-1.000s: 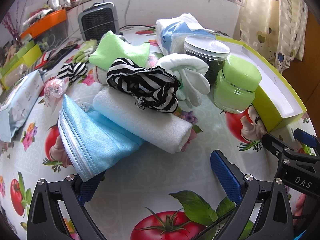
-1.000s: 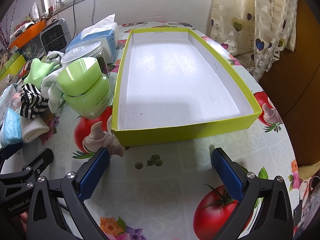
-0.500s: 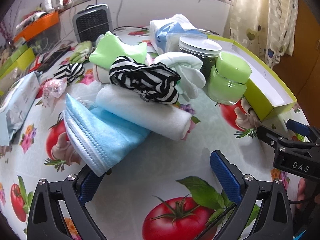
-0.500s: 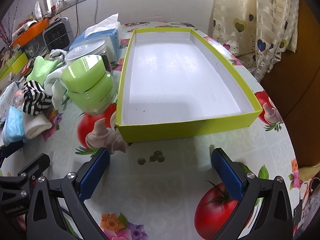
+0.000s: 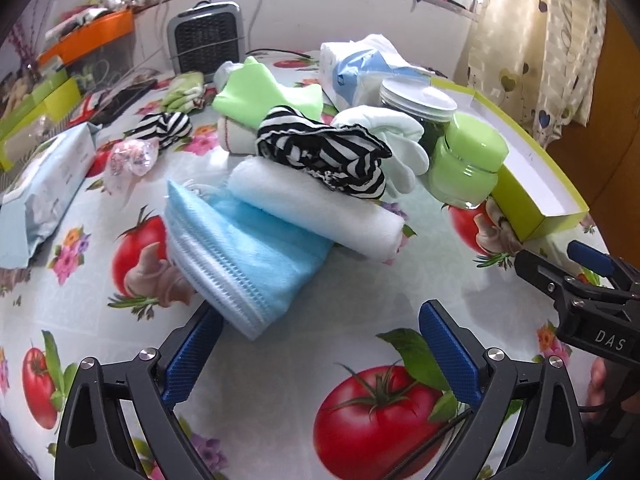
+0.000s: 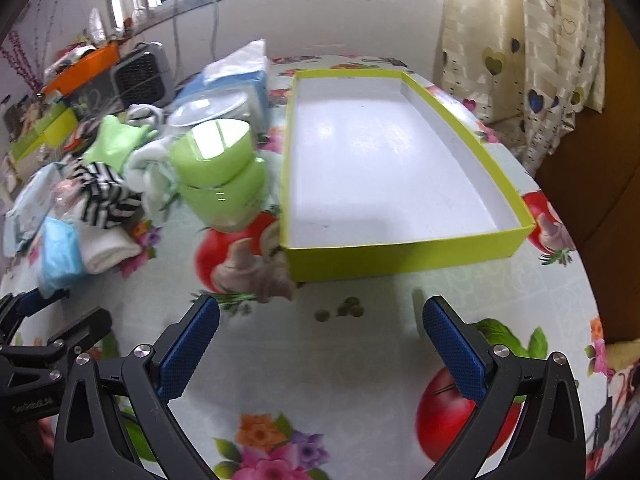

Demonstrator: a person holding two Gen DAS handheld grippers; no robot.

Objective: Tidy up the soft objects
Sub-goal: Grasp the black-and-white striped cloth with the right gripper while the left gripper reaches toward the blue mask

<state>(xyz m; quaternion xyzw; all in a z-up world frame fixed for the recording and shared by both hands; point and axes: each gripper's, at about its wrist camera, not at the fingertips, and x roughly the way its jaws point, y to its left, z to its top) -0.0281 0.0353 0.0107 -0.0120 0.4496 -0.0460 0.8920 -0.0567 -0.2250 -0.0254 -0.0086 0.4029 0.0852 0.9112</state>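
Nearest, left tool [image 5: 320,354] spread wide and empty just above the counter [image 5: 360,280], its left pad right at the near edge of the stack of blue masks [image 5: 240,256], probably lined up to close on that stack first. To the right, right tool [image 6: 320,354] equally wide, gripping nothing, aimed at the near wall of the yellow-green box [image 6: 400,258], likely parked there so as to receive or steady whatever comes over. Behind the masks, a rolled white towel [image 5: 320,208] lying across them, with a striped black-and-white cloth [image 5: 328,152] draped on top and a pale glove [image 5: 392,140] beside it; all heaped together, so lifting one may drag a neighbour. Right of the heap, a green jar [image 5: 468,168] and a clear-lidded jar [image 5: 416,100], hard items standing between the soft pile and the box, an obstacle on any straight carry. Further back, a light-green cloth [image 5: 264,96], a second striped piece [image 5: 164,128], a tissue pack [image 5: 360,68] and a small heater [image 5: 208,40] at the wall. Box interior bare white, nothing sorted into it yet: task judged barely begun.
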